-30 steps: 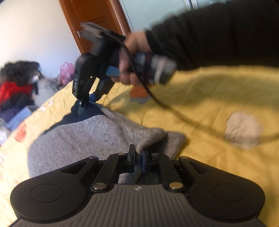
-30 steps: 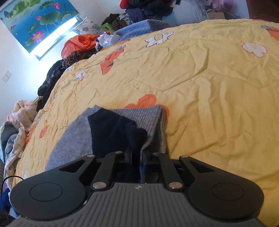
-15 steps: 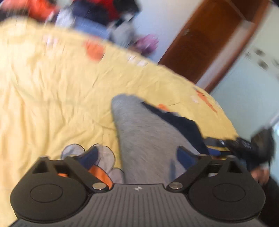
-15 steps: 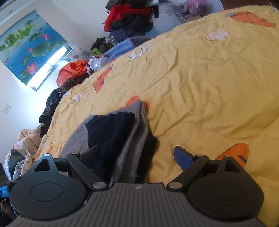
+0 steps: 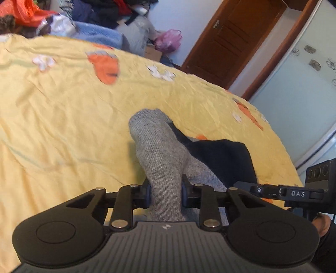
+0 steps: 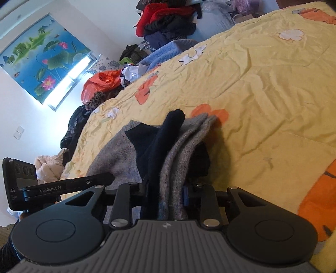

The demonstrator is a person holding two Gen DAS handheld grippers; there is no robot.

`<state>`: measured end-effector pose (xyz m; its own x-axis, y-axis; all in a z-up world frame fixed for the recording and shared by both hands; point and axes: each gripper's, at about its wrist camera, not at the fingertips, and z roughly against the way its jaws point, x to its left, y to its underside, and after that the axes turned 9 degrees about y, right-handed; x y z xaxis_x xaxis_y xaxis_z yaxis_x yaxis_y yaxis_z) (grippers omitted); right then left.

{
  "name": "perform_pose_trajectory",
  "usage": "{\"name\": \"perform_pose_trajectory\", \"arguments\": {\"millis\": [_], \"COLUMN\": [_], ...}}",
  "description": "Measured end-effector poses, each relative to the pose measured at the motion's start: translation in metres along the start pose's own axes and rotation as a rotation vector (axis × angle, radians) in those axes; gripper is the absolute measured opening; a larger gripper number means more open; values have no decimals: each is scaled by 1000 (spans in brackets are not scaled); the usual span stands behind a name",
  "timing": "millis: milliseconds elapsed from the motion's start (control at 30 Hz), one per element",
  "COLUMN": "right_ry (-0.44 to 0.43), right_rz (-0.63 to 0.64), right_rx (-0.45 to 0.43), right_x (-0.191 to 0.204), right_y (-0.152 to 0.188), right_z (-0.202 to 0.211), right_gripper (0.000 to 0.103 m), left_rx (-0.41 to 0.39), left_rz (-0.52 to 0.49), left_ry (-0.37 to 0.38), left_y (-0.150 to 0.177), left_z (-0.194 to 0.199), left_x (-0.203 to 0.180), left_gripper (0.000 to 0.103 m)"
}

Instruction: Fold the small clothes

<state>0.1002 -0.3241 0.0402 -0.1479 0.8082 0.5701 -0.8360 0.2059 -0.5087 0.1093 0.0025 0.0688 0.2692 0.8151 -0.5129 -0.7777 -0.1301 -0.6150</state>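
A small grey knit garment with a navy part lies folded on the yellow quilt. My left gripper is closing its jaws, and a raised grey fold is pinched between the pads. In the right wrist view the same garment shows as stacked grey layers with a navy fold standing up. My right gripper is also closing, with the navy and grey layers squeezed between its pads. The cloth under both grippers is hidden.
Heaps of loose clothes line the far side of the bed. A brown door stands beyond it, and a bright window with a lotus blind is on the wall. Bare quilt stretches beyond the garment.
Both grippers were shut on the garment, opened wide, and now pinch it at new spots. The left one swung across and rolled; the right one shifted slightly along the folded edge.
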Motion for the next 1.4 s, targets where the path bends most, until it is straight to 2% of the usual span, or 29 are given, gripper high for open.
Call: {"name": "perform_pose_trajectory", "arguments": {"millis": [167, 200, 233, 267, 300, 333, 400, 533, 600, 667, 733, 767, 800, 833, 1000, 1033, 1100, 1167, 1200, 1233, 1267, 1333, 1400], "right_ry": [-29, -6, 17, 20, 8, 1, 5, -11, -24, -38, -55, -60, -50, -32, 14, 14, -20, -25, -3, 20, 35, 58, 96], "right_rz": [-22, -24, -39, -64, -77, -76, -52, -53, -62, -78, -86, -80, -66, -45, 114, 131, 73, 19, 14, 19, 21, 1, 7], "right_rx": [37, 44, 47, 47, 44, 49, 47, 92, 102, 115, 130, 139, 155, 185, 179, 155, 138, 147, 113, 59, 3, -83, -117], "right_x": [27, 29, 28, 25, 23, 21, 19, 11, 9, 11, 15, 18, 22, 26, 47, 47, 38, 33, 33, 35, 36, 39, 47], "right_y": [-6, -4, -1, 1, 4, 8, 19, 54, 71, 83, 89, 91, 93, 95, 114, 119, 120, 109, 101, 92, 82, 58, 38], "right_z": [-46, -55, -59, -60, -56, -49, -30, 6, 18, 25, 24, 22, 19, 13, 26, 28, 30, 33, 38, 45, 51, 52, 40], "right_gripper": [35, 41, 52, 56, 58, 64, 72, 74, 73, 73, 72, 69, 50, 25, 25, 25, 28, 39, 51, 59, 60, 60, 60], "left_rx": [25, 21, 10, -1, -14, -33, -60, -14, 12, 9, 43, 67, 79, 88, 117, 124, 108, 82, 64, 41, 15, -53, -113], "left_rz": [4, 23, 58, 84, 92, 95, 126, 239, 265, 243, 234, 240, 246, 240, 15, -21, -101, -213, -275, -336, -384, -447, -477], "left_ry": [-134, -137, -100, -61, -32, -5, 53, 175, 194, 205, 163, 148, 147, 141, 13, -19, -62, -112, -142, -171, -199, -257, -279], "left_y": [-14, -11, -6, -1, 6, 16, 42, 92, 107, 113, 110, 107, 105, 105, 107, 111, 116, 120, 122, 126, 128, 131, 130], "left_z": [6, 11, 19, 28, 38, 49, 67, 75, 71, 69, 62, 57, 56, 57, 79, 79, 83, 92, 97, 102, 104, 103, 97], "left_x": [45, 52, 58, 60, 60, 59, 57, 55, 50, 43, 41, 44, 46, 48, 30, 28, 17, -3, -13, -24, -34, -51, -63], "left_gripper": [29, 29, 33, 36, 45, 64, 79, 79, 78, 73, 25, 18, 17, 16, 15, 16, 18, 19, 24, 35, 43, 79, 83]}}
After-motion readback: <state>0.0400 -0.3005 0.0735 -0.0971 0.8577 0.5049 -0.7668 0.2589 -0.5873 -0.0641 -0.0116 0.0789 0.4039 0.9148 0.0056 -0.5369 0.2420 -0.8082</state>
